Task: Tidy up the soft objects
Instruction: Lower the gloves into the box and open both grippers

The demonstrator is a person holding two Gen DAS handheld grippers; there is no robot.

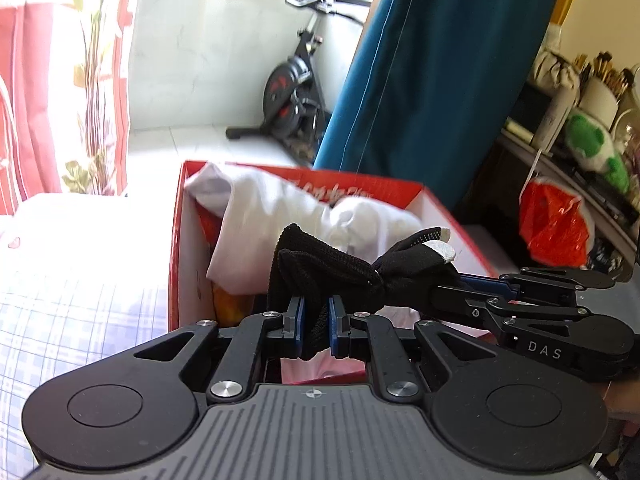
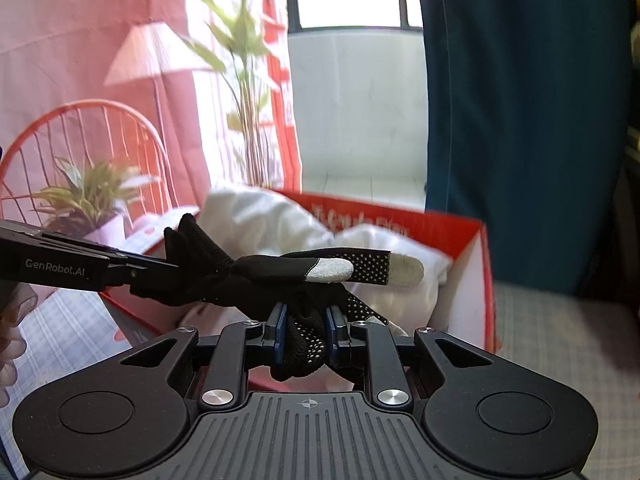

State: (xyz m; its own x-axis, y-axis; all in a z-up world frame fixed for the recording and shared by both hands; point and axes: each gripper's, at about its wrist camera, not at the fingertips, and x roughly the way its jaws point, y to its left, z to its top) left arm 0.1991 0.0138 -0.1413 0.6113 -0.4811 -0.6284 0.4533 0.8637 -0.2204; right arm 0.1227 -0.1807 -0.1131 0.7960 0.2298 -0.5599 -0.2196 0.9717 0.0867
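A black knit glove [image 1: 336, 272] with grey fingertips hangs stretched between both grippers over a red cardboard box [image 1: 176, 248]. My left gripper [image 1: 317, 326] is shut on its cuff end. My right gripper [image 2: 307, 334] is shut on its dotted palm end, with the grey-tipped fingers [image 2: 332, 271] sticking out to the right. The right gripper [image 1: 448, 292] reaches in from the right in the left wrist view; the left gripper [image 2: 160, 270] reaches in from the left in the right wrist view. White cloth [image 1: 280, 216] fills the box [image 2: 480, 280].
The box stands on a bed with a checked sheet [image 1: 80, 320]. A teal curtain [image 1: 432, 80] hangs behind it. A cluttered shelf with a red bag [image 1: 556, 224] is at the right. An exercise bike [image 1: 292, 96] stands at the back.
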